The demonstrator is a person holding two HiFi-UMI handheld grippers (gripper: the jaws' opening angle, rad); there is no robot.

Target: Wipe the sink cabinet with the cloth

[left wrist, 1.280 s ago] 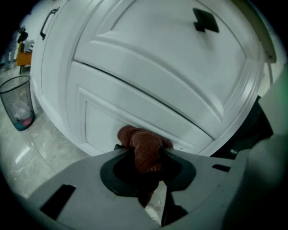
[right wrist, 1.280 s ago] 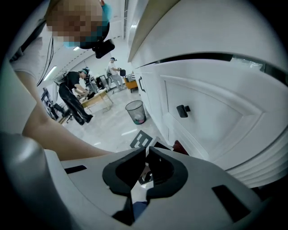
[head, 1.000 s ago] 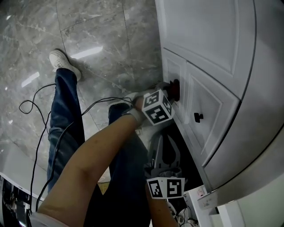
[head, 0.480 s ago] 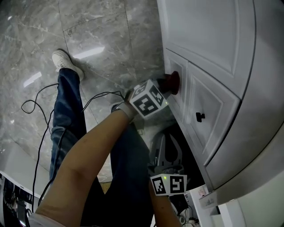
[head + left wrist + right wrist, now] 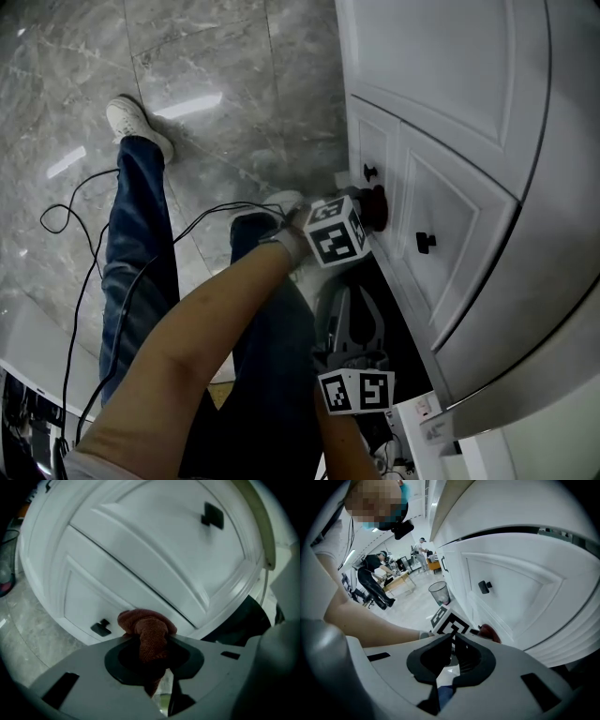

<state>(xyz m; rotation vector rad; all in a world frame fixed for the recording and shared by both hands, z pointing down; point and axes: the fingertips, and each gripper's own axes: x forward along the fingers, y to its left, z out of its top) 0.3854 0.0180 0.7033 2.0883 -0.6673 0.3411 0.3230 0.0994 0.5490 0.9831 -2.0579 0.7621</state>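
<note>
Your L gripper [image 5: 150,641] pinches the cloth [image 5: 147,629] btwn its jaws. The cloth bunches out past the tips and sits against the cabinet [image 5: 441,211] at a lower door, just beside a knob [image 5: 101,628]. Your R gripper [image 5: 453,637] has its jaws pressed together w/ nothing btwn them. It's held low by the cabinet base, apart from the L one.

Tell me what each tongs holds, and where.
Left tongs grip the cloth at its bunched middle, a wad poking out ahead. Right tongs are shut on nothing.
</note>
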